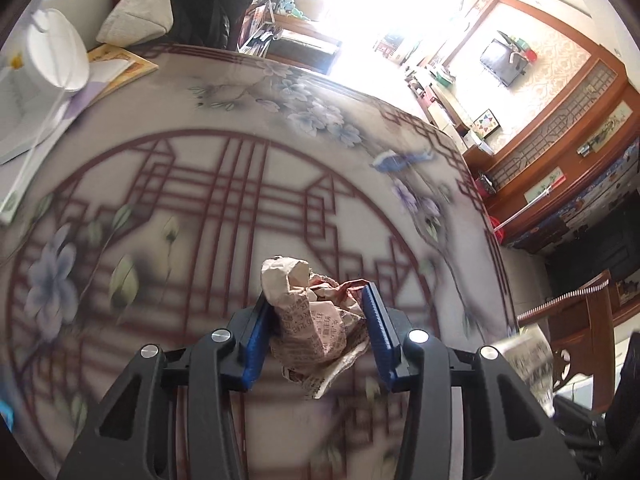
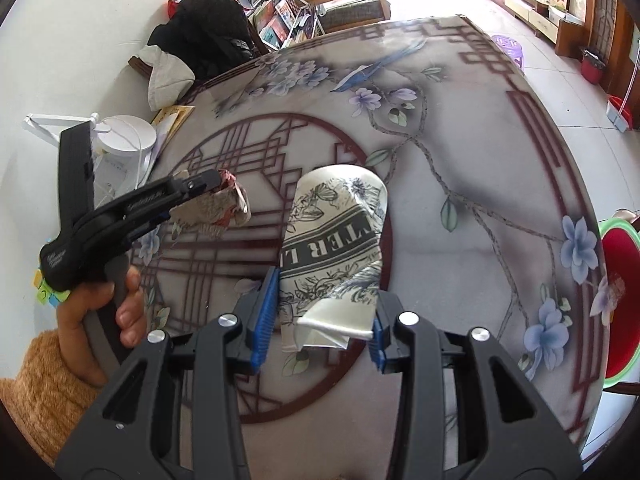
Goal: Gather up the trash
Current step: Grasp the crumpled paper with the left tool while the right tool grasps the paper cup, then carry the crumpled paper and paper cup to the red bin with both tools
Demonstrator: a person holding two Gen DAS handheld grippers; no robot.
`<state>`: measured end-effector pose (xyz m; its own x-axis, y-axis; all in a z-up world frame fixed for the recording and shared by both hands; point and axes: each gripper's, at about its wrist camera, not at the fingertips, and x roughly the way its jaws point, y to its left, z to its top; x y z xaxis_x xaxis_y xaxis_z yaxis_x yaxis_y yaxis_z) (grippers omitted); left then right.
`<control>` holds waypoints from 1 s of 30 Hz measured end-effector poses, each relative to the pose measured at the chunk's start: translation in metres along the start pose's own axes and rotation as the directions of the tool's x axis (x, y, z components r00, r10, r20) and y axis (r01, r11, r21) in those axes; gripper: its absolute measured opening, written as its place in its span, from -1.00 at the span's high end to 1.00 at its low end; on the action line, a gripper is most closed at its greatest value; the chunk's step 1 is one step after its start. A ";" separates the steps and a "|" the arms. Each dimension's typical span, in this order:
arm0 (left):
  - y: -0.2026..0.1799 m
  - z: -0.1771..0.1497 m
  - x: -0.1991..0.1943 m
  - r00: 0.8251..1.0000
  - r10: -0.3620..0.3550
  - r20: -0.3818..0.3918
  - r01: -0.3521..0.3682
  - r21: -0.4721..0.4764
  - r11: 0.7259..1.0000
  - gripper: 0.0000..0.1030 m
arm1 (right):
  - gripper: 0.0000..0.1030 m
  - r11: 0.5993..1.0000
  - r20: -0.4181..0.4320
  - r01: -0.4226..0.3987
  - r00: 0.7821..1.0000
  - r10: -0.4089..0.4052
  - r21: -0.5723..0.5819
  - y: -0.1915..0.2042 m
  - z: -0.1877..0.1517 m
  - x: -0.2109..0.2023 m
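Left gripper [image 1: 316, 332] clamps crumpled newspaper wad [image 1: 316, 320]; right gripper [image 2: 320, 320] clamps squashed floral-print paper cup [image 2: 336, 252]. Both are above the table [image 2: 480, 280] centre, edges well apart.

Both wrist cameras look steeply down along their tools, close over the shared patterned table [image 1: 248, 128].

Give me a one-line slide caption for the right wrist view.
Right claw grips a crushed printed paper cup above the floral table; left claw holds crumpled paper.
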<state>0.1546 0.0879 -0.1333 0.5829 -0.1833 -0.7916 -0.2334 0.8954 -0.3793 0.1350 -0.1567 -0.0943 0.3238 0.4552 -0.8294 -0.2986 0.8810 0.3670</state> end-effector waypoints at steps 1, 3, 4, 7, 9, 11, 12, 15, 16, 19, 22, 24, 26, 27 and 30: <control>-0.003 -0.008 -0.009 1.000 -0.003 -0.002 0.003 0.001 1.000 0.20 | 0.27 1.000 0.001 -0.004 1.000 0.004 -0.003 0.003 -0.004 -0.002; -0.007 -0.022 -0.023 1.000 -0.008 0.000 0.008 0.006 1.000 0.20 | 0.27 1.000 0.009 -0.015 1.000 0.015 -0.011 0.009 -0.011 -0.009; -0.012 -0.031 -0.031 1.000 -0.003 0.003 0.003 0.017 1.000 0.20 | 0.27 1.000 0.015 -0.018 1.000 0.018 -0.019 0.013 -0.015 -0.013; -0.019 -0.047 -0.045 1.000 0.014 0.002 -0.014 0.048 0.999 0.20 | 0.27 0.999 0.032 -0.027 0.999 0.028 -0.035 0.021 -0.026 -0.024; -0.025 -0.055 -0.053 1.000 0.014 0.003 -0.014 0.067 0.998 0.20 | 0.27 0.999 0.040 -0.026 0.999 0.028 -0.037 0.023 -0.032 -0.031; -0.032 -0.061 -0.059 1.000 0.022 0.016 -0.024 0.088 0.996 0.20 | 0.27 0.999 0.051 -0.023 0.998 0.025 -0.037 0.023 -0.037 -0.038; -0.035 -0.062 -0.062 0.999 0.024 0.023 -0.026 0.096 0.995 0.20 | 0.27 0.999 0.058 -0.019 0.998 0.021 -0.035 0.023 -0.040 -0.043; -0.044 -0.067 -0.071 0.999 0.019 0.039 -0.023 0.117 0.993 0.19 | 0.27 0.999 0.080 -0.010 0.997 0.013 -0.032 0.021 -0.045 -0.055; -0.047 -0.067 -0.073 0.999 0.019 0.044 -0.024 0.124 0.992 0.19 | 0.27 1.000 0.088 -0.007 0.996 0.010 -0.030 0.020 -0.046 -0.058; -0.055 -0.070 -0.079 0.998 0.019 0.059 -0.028 0.142 0.989 0.19 | 0.27 1.000 0.109 0.007 0.994 -0.004 -0.021 0.015 -0.052 -0.069; -0.062 -0.073 -0.084 0.997 0.020 0.069 -0.031 0.154 0.988 0.18 | 0.27 1.000 0.121 0.010 0.993 -0.010 0.001 0.006 -0.058 -0.076; -0.067 -0.076 -0.087 0.997 0.020 0.074 -0.032 0.166 0.986 0.19 | 0.27 1.000 0.126 0.012 0.992 -0.013 0.011 0.002 -0.062 -0.079; -0.072 -0.079 -0.088 0.997 0.020 0.077 -0.034 0.175 0.984 0.18 | 0.27 1.000 0.130 0.013 0.991 -0.015 0.019 -0.003 -0.065 -0.082; -0.074 -0.080 -0.089 0.997 0.020 0.078 -0.034 0.178 0.983 0.18 | 0.27 1.000 0.132 0.013 0.991 -0.016 0.023 -0.005 -0.067 -0.084; -0.081 -0.084 -0.091 0.997 0.020 0.079 -0.034 0.184 0.982 0.17 | 0.27 0.999 0.139 0.013 0.990 -0.017 0.030 -0.012 -0.069 -0.089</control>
<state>0.0546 -0.0021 -0.0710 0.6379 -0.1332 -0.7586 -0.1060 0.9604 -0.2577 0.0476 -0.2171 -0.0542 0.4506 0.4537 -0.7688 -0.2670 0.8903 0.3689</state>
